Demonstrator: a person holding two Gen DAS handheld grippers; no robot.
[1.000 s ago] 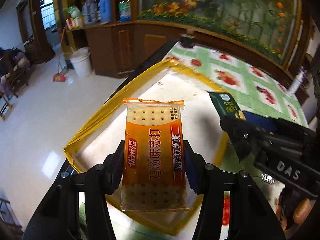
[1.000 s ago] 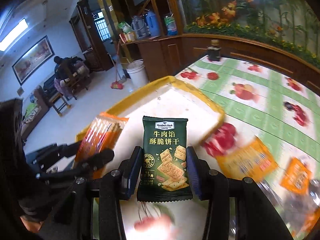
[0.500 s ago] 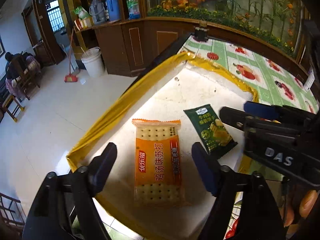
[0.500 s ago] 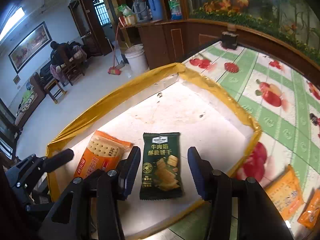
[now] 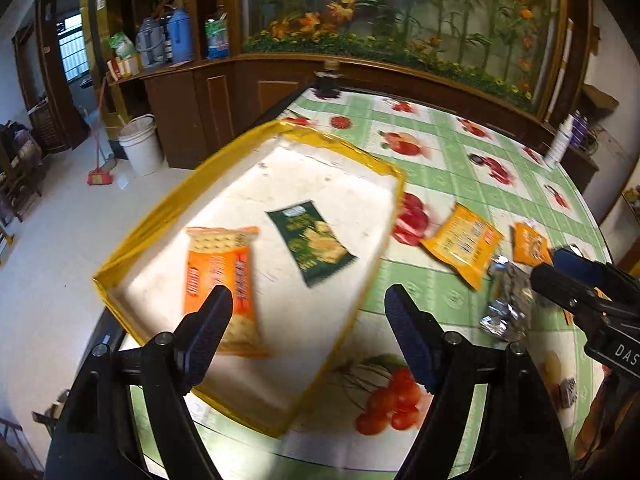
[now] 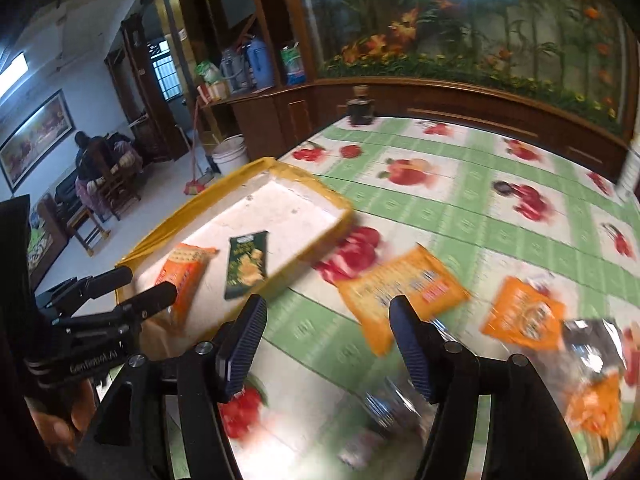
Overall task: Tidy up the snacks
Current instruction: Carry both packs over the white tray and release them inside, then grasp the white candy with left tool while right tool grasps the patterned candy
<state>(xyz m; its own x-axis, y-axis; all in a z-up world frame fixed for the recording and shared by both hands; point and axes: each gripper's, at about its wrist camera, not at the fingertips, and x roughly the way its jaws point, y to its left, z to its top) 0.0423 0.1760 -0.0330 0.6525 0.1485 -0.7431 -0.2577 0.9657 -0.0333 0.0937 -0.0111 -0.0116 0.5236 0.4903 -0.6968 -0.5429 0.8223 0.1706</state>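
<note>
An orange cracker packet (image 5: 220,280) and a dark green biscuit packet (image 5: 310,240) lie flat in the yellow-rimmed white tray (image 5: 340,148); both also show in the right wrist view, orange (image 6: 186,276) and green (image 6: 246,264). My left gripper (image 5: 308,328) is open and empty above the tray's near edge. My right gripper (image 6: 326,344) is open and empty above the tablecloth, right of the tray (image 6: 308,184). A yellow-orange packet (image 6: 400,288) lies just beyond its fingertips, with a smaller orange packet (image 6: 524,316) further right.
The table has a green fruit-print cloth (image 5: 460,160). More packets lie at the right: a yellow-orange one (image 5: 462,244), a small orange one (image 5: 530,244) and a silver foil one (image 5: 506,300). A dark jar (image 6: 360,108) stands at the far edge. Floor drops off left of the tray.
Both grippers let go of their packets into the tray, opened wide and pulled back. The right gripper has swung right, toward the loose packets on the cloth.
</note>
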